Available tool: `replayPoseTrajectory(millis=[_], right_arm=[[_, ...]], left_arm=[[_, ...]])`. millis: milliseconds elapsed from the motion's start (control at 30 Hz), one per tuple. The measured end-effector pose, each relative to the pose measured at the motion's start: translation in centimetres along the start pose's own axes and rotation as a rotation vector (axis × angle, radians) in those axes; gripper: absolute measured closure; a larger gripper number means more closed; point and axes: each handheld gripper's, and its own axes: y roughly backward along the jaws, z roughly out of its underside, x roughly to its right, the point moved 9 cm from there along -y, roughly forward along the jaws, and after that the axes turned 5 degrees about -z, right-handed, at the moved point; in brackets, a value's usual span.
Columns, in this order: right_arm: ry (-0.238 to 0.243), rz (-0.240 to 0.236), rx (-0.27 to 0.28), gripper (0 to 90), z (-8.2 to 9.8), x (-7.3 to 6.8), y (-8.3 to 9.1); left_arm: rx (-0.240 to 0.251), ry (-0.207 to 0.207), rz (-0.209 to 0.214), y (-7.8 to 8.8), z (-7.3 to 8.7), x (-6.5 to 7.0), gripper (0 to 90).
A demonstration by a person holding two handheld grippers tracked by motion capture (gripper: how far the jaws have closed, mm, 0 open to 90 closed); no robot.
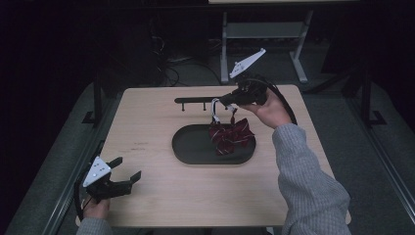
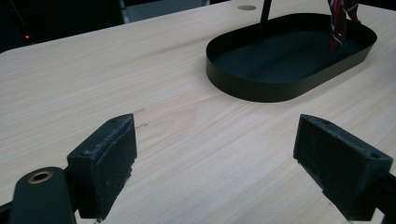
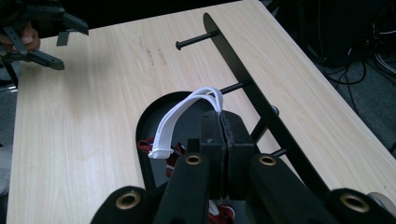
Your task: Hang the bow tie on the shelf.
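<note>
Left gripper (image 1: 128,171) is idling with jaws apart; right gripper (image 1: 219,102) is pinching the bow's (image 1: 230,136) strap (image 3: 187,112), best looped squarely over a rack (image 1: 198,100) peg.

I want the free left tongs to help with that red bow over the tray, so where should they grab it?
Probably the white strap loop, from the tray's open left side: it arches clear beside the shut right tongs, while the red bow hangs bunched and floppy below.

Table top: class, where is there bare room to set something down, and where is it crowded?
Bare: the wood between the left tongs and the tray, and the near edge. Crowded: the far middle, where the right tongs hold a white strap by the peg rack.
</note>
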Motion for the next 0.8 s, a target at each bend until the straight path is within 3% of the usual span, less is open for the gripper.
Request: replayPoseTrajectory(millis=[800], right_arm=[[-0.032,0.033,-0.034,88.1,0.9,2.5,-1.3]], left_arm=[[0.0,-0.001,0.001,0.0,0.0,0.0,12.8]])
